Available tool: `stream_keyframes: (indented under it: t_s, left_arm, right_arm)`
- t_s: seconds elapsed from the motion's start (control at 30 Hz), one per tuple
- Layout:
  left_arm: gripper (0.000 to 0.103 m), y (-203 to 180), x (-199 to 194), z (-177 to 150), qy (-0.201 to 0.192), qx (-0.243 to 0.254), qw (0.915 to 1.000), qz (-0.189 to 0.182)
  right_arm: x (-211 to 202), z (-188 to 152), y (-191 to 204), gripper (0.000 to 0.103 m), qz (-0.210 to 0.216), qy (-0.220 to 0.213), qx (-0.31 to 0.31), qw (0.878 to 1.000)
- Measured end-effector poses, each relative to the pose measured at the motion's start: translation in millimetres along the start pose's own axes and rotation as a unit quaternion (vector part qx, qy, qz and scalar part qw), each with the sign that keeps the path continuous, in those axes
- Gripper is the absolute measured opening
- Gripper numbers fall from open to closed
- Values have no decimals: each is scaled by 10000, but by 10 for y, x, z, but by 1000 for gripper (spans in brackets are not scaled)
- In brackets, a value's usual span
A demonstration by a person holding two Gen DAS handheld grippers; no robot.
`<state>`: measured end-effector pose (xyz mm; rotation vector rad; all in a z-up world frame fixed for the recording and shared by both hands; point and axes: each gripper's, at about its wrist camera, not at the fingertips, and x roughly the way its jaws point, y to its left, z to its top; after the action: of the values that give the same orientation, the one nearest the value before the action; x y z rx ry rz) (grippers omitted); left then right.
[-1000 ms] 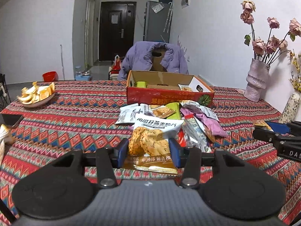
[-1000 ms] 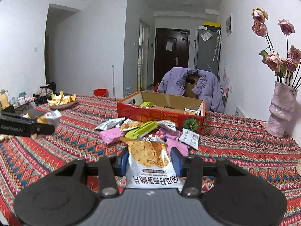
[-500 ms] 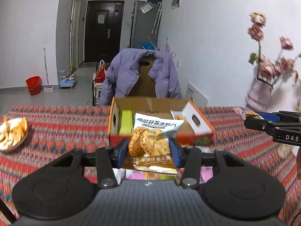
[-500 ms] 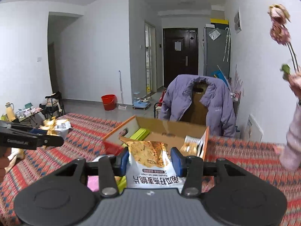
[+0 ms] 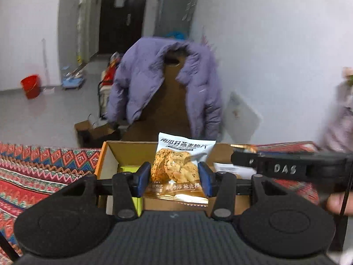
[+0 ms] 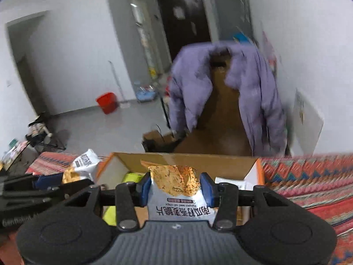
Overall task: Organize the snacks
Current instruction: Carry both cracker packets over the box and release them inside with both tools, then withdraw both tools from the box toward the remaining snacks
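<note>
left gripper (image 5: 175, 177): blue pads pinched on both side edges of a cracker packet (image 5: 179, 165). packet stands upright, long axis vertical, white printed top up, gold sealed end down toward the cam. it hangs over the open cardboard box (image 5: 132, 150), above the interior.

right gripper (image 6: 176, 187): pads pressed onto a second cracker packet (image 6: 176, 190), same brand. long axis vertical but inverted, print reads upside down, white end toward cam, cracker pic end up. also held over the box (image 6: 187, 159) interior.

box sits on patterned tablecloth (image 5: 33, 165), flaps open; green packs (image 6: 132, 177) and a white item (image 6: 229, 182) lie inside, w/ green at left wall. left view shows right gripper's side just beside, over box right end. purple jacket (image 5: 165, 84) hangs on chair behind the table. bg blurred.
</note>
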<state>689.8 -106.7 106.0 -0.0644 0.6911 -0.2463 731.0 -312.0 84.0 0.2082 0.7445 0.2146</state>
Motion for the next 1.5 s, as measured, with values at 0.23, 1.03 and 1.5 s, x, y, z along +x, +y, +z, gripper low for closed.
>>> stream_keyframes:
  t_s: [0.23,1.03,1.5]
  left_arm:
    - [48,182,939,15,605,-421,9972,127]
    - [84,443,-920,-300,-349,796,9957,326]
    - [92,538,-2667,-1595,-1140,880,9891,314]
  right_arm:
    - [914,-103,-290,48,-178,457,728,9961]
    - [-835,-477,-99,87,-632,-244,-715,9951]
    - [-2505,-1809,347,96,-168,-1327,-1045,9855]
